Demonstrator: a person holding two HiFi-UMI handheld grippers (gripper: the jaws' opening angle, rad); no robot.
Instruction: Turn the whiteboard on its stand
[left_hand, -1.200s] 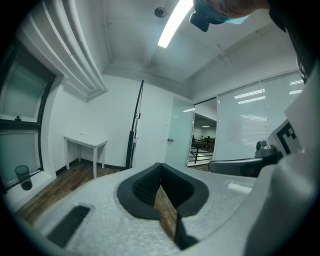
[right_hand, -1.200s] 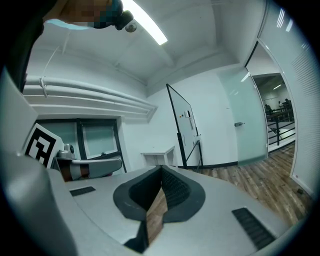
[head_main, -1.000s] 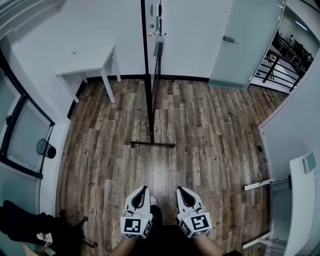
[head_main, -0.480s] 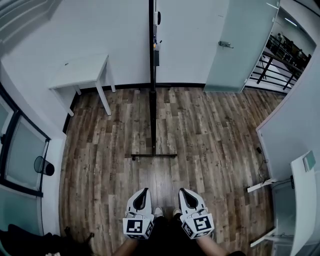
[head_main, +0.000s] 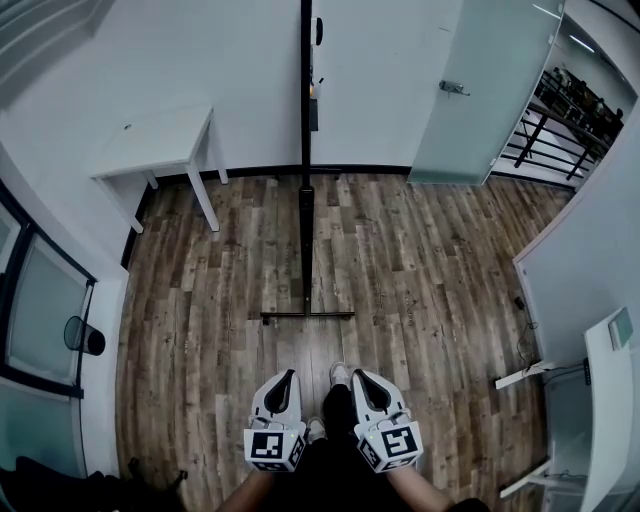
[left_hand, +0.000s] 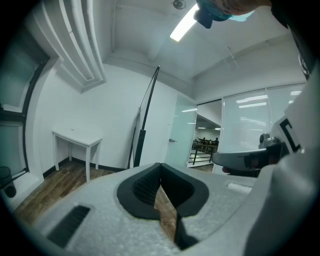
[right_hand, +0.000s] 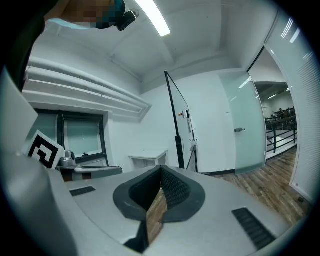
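Bare brown wood-plank floor open left and right of the tall black-framed whiteboard on its stand, edge-on straight ahead. Low across the planks: the stand's black foot bar. Left, against the wall, well apart from the stand: small white table. Right: frosted glass door and tall white unit closing off that side.

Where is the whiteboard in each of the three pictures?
Head view: whiteboard edge-on, a dark line at top centre.
Left gripper view: whiteboard leaning, just left of centre.
Right gripper view: whiteboard just right of centre.
Shared landmark: white table, left of it in all three.
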